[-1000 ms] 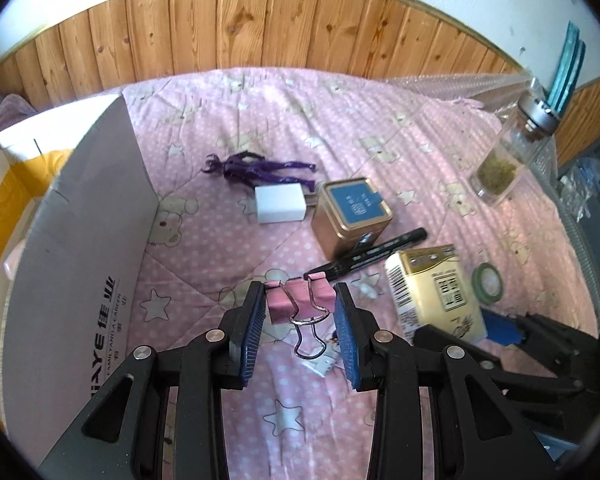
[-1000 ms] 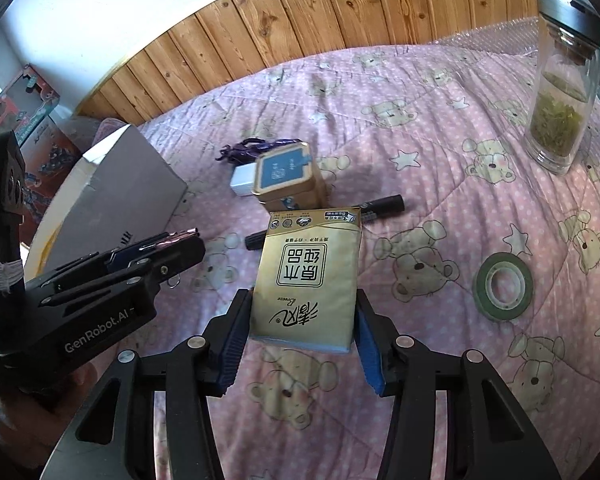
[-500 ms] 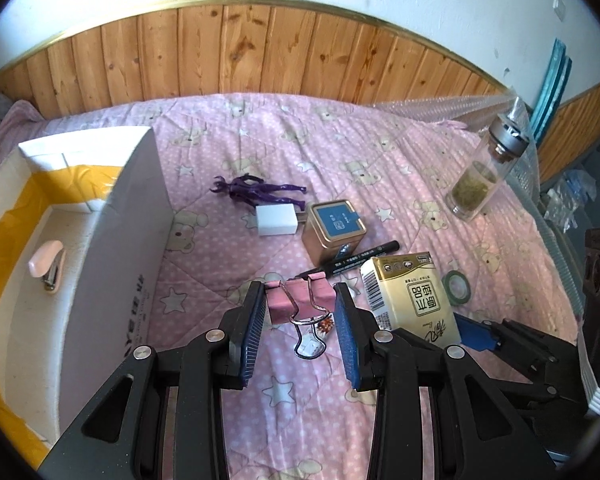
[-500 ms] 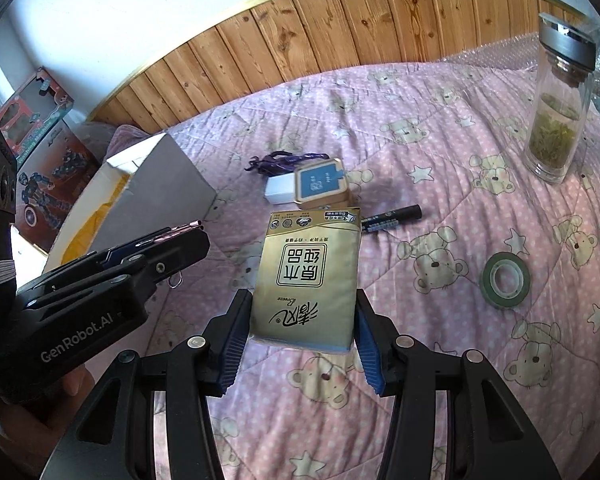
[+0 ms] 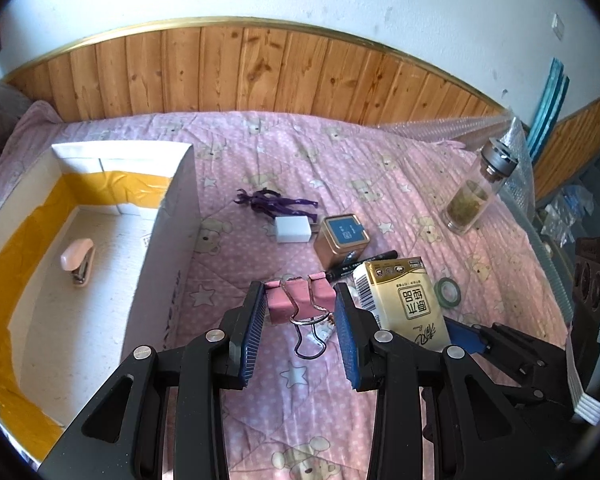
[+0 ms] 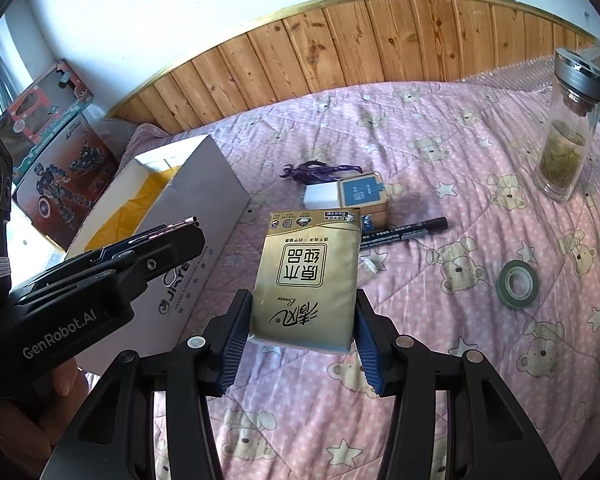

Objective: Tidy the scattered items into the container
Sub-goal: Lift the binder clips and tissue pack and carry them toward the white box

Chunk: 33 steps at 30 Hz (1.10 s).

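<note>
Tissue pack: clenched in right tongs, right of the cardboard box.
Binder clip: pinched in left tongs, beside the box's wall.
Risk: the clip's narrow pinch could twist loose short of the box.

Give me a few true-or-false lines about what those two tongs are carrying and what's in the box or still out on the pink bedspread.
1. The left tongs grip a pink binder clip. True.
2. The right tongs hold the glass bottle. False: they hold a gold tissue pack; the glass bottle stands on the bedspread.
3. A pink stapler lies inside the white box. True.
4. The roll of green tape is in the box. False: the roll of green tape lies on the bedspread.
5. A black pen lies by the gold tin. True.
</note>
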Available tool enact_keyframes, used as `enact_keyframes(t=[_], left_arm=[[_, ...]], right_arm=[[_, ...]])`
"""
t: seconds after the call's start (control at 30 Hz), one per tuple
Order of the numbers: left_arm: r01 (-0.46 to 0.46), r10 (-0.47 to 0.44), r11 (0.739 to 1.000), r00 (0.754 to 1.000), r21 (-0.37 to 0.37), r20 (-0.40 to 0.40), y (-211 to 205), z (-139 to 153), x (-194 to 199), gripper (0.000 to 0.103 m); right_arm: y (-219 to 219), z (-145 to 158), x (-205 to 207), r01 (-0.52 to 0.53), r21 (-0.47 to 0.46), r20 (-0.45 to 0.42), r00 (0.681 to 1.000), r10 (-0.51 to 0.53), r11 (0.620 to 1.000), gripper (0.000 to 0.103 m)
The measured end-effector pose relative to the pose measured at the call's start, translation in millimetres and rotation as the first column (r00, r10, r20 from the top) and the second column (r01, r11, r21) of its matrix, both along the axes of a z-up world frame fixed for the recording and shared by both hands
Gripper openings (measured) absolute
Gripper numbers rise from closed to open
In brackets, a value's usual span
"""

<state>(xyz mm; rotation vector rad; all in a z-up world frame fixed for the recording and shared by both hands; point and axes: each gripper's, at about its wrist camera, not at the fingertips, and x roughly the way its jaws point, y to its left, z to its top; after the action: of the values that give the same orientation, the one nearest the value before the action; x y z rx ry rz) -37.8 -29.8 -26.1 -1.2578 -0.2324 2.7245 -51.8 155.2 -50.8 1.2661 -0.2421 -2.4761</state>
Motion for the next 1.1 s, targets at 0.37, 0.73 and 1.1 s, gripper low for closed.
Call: enact_keyframes(t=[0.37,0.73,1.1], left_arm=[[-0.015,0.015,1.0,1.0,0.003,-0.024,-9.3,12.6,19.2,0.036],[-0.051,0.053,0.998,0.997,0.034,-0.051,-32.1,26.8,33.0,0.036],[-0.088,0.092,0.994,0.994,0.063,-0.059,-63.5,31.1,37.9,0.036]], right_arm=[[-11.7,14.8,16.3,-0.025,0.017,-0.042,0.999,0.026,1.0,0.051],[-28.6,27.9,28.7,-0.048,0.035,-0.086,0.995,0.051,0.998,0.051],[-59.0,34.7,34.9,-0.086,0.067,-0.127,0.987,0.094,0.994,0.051]])
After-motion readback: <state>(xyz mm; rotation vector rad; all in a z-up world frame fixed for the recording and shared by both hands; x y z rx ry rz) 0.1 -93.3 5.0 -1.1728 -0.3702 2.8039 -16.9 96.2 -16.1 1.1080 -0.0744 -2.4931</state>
